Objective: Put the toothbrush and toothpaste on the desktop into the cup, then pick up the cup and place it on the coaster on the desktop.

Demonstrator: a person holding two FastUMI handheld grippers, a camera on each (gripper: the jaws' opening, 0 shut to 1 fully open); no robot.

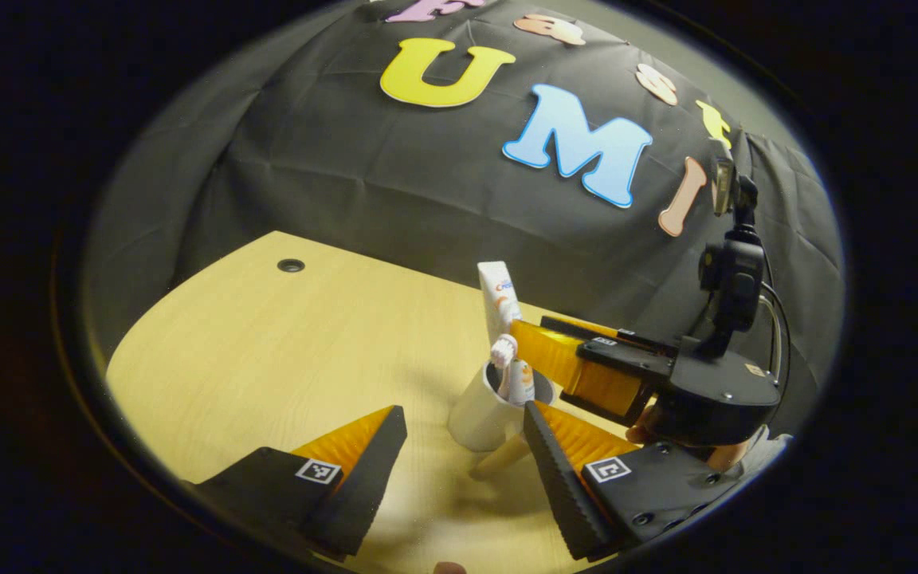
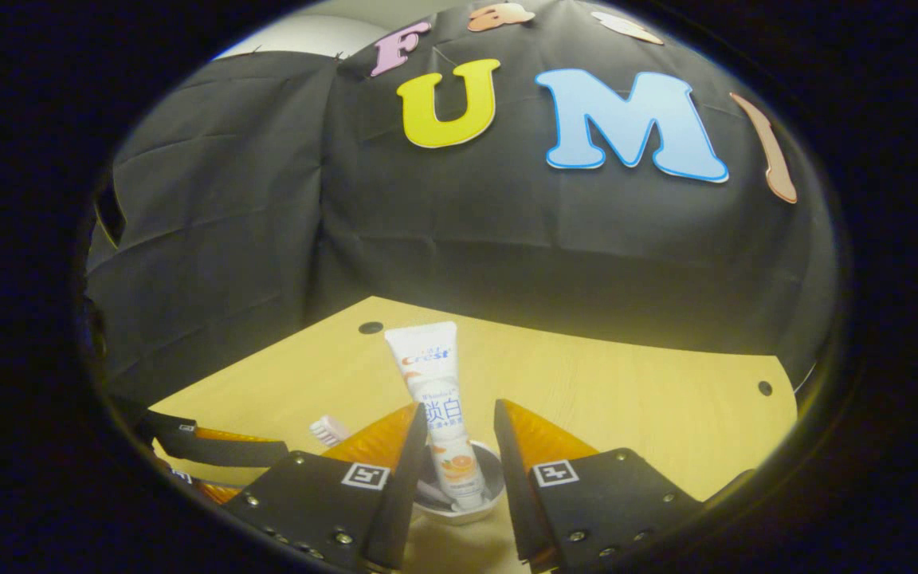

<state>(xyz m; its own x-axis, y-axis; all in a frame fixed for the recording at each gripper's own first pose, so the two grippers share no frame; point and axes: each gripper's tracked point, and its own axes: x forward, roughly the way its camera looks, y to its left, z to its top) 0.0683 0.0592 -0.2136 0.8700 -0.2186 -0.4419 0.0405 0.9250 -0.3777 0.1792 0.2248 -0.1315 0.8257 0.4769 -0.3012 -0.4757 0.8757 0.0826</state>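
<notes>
A white cup (image 1: pixel 475 418) stands on the wooden desk (image 1: pixel 268 359). A toothbrush stands in it, bristle head (image 1: pixel 504 349) up, beside an upright white toothpaste tube (image 1: pixel 497 299). My left gripper (image 1: pixel 463 410) is open, its fingertips on either side of the cup's near side without touching it. My right gripper (image 1: pixel 528 325) reaches in from the right at tube height. In the right gripper view the tube (image 2: pixel 435 383) stands in the cup (image 2: pixel 459 510) between that gripper's (image 2: pixel 459 406) fingers. It touches the left finger, with a gap to the right one. The toothbrush head (image 2: pixel 330 430) shows to the left.
The desk has small round holes (image 1: pixel 291 265) (image 2: pixel 764 388) near its far edge. Black cloth hangs close behind the desk. A hand (image 1: pixel 650 430) holds the right gripper. The left gripper's fingers (image 2: pixel 212 445) lie low at the left in the right gripper view.
</notes>
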